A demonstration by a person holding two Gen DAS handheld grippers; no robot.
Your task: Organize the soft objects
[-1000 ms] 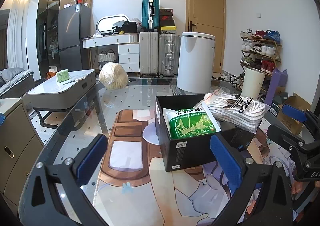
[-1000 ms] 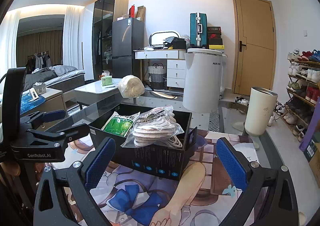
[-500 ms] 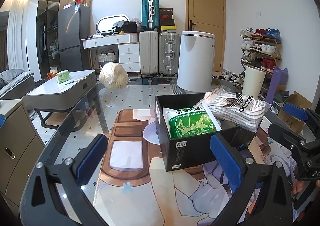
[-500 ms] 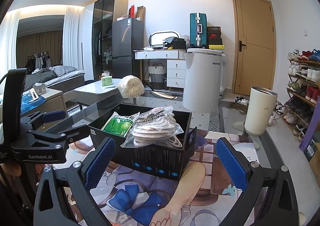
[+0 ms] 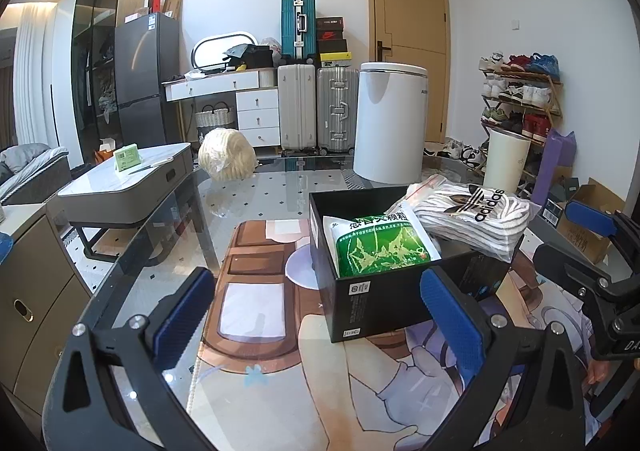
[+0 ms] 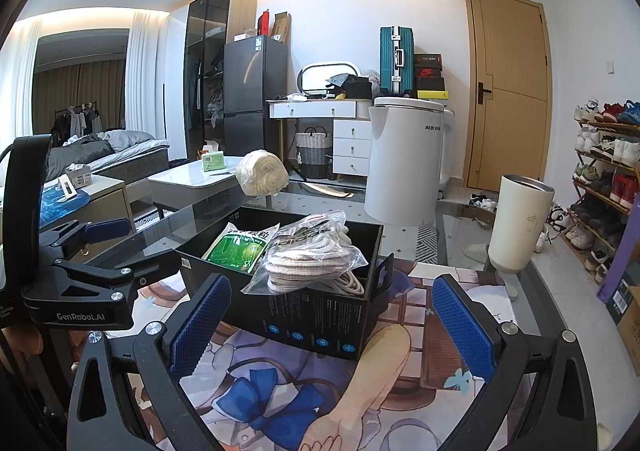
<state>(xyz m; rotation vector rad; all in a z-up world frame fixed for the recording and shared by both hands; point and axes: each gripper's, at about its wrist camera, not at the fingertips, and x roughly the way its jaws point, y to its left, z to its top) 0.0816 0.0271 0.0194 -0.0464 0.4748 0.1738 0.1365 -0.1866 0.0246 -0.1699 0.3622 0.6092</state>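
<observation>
left wrist view is showing the left gripper (image 5: 316,315) hanging over the mat (image 5: 256,367) with its blue pads (image 5: 182,317) spread wide and nothing between them; a black box (image 5: 376,299) is sitting on the mat just ahead, right of centre; a green pack (image 5: 378,247) is leaning inside the box at its near left; a bag of socks (image 5: 476,217) is lying across the box's right rim, partly sticking out; a cream bundle (image 5: 227,154) is resting far off on the glass table (image 5: 168,251), well apart from the box; right wrist view is showing the right gripper (image 6: 330,321), fingers also wide and gripping nothing, hovering near the box (image 6: 316,325); a white bin (image 6: 404,163) and a cup (image 6: 520,223) are standing beyond.
</observation>
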